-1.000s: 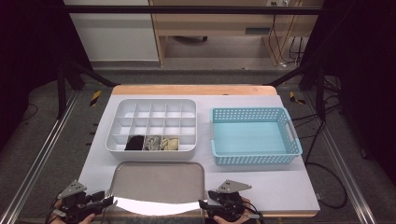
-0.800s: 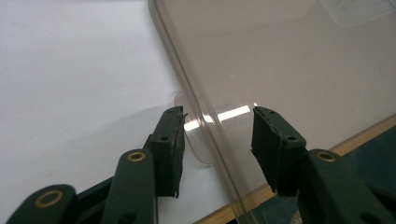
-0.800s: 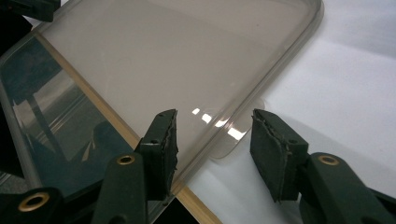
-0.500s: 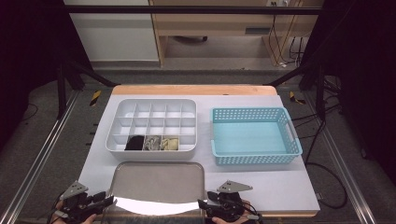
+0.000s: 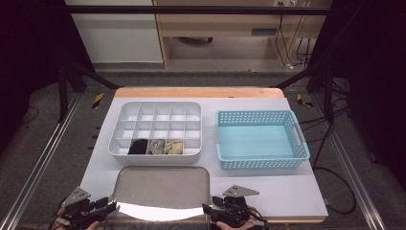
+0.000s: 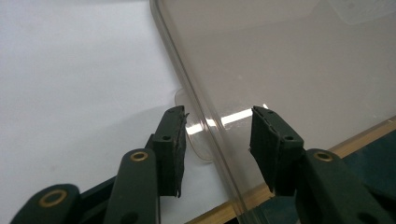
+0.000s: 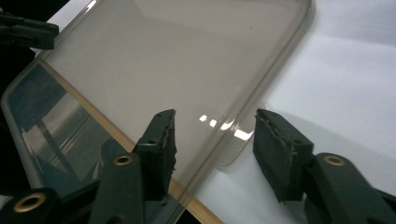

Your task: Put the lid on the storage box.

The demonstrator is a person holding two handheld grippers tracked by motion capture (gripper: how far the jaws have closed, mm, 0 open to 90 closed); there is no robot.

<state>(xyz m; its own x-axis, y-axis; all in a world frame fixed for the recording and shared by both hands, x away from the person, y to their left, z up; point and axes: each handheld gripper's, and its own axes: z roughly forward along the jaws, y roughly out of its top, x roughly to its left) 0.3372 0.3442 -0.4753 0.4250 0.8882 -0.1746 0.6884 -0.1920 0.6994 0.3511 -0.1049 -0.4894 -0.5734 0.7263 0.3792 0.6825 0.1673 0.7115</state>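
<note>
A: Along the tabletop's near edge, what do the gripper views add?

B: Small side tabs on the clear lid point(image 5: 163, 191). The left gripper point(image 6: 219, 135) and right gripper point(image 7: 215, 140) each straddle a side rim, jaws apart, the left's having just narrowed, not pinching.

A: Containers?

B: White divided box point(image 5: 155, 128): dark, grey and yellowish items in three front cells. Blue basket point(image 5: 261, 139): bare.

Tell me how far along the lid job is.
Done: three front cells of the divided box hold items. In hand: the clear lid lies flat at the table's near edge, with the left gripper and right gripper open astride its side rims by the tabs, not yet clamped. Left, probably: grip, lift, and set it on the box. The blue basket is empty.
</note>
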